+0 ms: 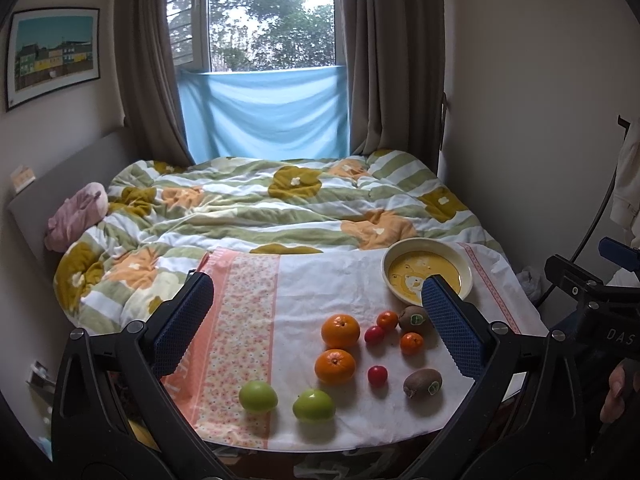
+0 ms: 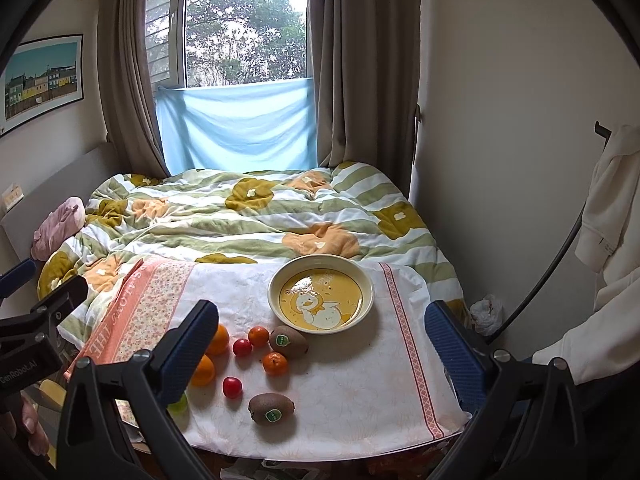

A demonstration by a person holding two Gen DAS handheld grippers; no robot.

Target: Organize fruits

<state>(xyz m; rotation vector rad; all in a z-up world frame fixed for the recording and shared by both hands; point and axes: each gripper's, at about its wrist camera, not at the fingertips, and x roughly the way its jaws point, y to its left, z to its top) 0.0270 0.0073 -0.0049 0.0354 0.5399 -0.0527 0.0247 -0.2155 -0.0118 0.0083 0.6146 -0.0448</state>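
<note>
Both grippers hang above the near edge of the surface, and each has its jaws spread wide with nothing between them: the left gripper [image 1: 316, 312] and the right gripper [image 2: 322, 332]. The fruits lie loose on the white cloth [image 2: 360, 392], all outside the bowl [image 2: 366, 280], which is empty and stands behind them.

There are two oranges [image 1: 340, 331], two green apples [image 1: 313, 405], two kiwis [image 2: 271, 409], two small mandarins [image 2: 275, 363] and two cherry tomatoes [image 2: 232, 387]. All are round, so I think they can roll on the cloth when pushed. The tomatoes are probably soft and smooth; a gentle hold across the middle seems best. The kiwis look rougher and easier to grip across the short side.
</note>
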